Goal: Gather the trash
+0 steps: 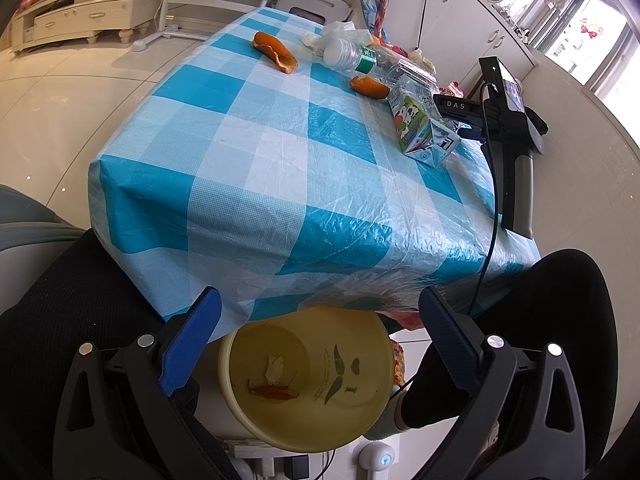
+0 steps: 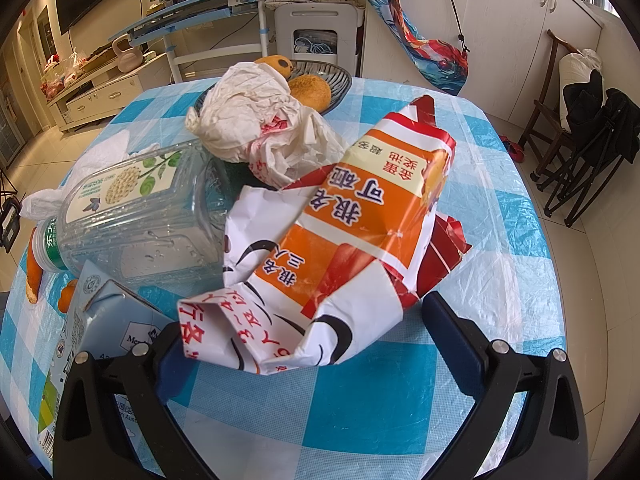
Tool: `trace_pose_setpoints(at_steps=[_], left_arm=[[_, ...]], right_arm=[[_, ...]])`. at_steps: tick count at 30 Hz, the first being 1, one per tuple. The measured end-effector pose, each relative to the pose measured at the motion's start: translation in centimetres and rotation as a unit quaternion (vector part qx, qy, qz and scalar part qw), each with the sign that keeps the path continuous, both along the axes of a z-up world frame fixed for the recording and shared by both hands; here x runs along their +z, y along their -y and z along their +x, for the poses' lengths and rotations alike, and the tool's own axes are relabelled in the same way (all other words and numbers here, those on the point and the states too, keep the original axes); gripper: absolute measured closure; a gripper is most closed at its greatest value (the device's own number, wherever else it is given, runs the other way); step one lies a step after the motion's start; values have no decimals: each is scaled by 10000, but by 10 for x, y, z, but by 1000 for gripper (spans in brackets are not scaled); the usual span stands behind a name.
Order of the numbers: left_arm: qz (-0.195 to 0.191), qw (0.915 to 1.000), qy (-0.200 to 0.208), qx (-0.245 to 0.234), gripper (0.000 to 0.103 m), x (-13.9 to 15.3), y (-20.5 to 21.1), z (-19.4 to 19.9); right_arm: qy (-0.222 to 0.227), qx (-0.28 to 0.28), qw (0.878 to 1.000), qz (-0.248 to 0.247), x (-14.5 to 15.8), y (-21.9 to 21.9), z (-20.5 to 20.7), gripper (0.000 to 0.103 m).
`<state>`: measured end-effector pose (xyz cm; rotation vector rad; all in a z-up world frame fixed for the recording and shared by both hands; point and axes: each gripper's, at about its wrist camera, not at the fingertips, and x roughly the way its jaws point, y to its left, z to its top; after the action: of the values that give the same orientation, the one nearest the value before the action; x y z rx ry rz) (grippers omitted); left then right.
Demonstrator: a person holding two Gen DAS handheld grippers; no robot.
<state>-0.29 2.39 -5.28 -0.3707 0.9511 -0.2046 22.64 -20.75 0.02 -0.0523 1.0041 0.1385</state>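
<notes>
My left gripper point(image 1: 320, 332) is open and empty, held over a yellow bin point(image 1: 308, 376) on the floor below the table edge; the bin holds a paper wad and a peel. On the checked tablecloth point(image 1: 280, 132) lie two orange peels point(image 1: 276, 54), point(image 1: 369, 87), a clear plastic bottle point(image 1: 360, 58) and a milk carton point(image 1: 424, 128). My right gripper point(image 2: 296, 340) is open with its fingers on either side of an orange-and-white snack wrapper point(image 2: 344, 240). Next to it lie the bottle point(image 2: 132, 216), crumpled white paper point(image 2: 256, 120) and the carton point(image 2: 100, 320).
A dark bowl with bread point(image 2: 312, 88) stands at the table's far side. The right gripper's handle point(image 1: 516, 152) shows at the table's right edge. My legs in black point(image 1: 80, 340) flank the bin. A folding chair point(image 2: 580, 132) stands on the right.
</notes>
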Motion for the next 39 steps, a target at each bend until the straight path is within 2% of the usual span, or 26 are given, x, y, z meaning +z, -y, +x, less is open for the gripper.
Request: trace_pose_setpoints(at_steps=[39], left_arm=[[-18,10000,-6,-21,7,-1,2,-4]], right_arm=[[1,1,10000,3,0,0,-1,6]])
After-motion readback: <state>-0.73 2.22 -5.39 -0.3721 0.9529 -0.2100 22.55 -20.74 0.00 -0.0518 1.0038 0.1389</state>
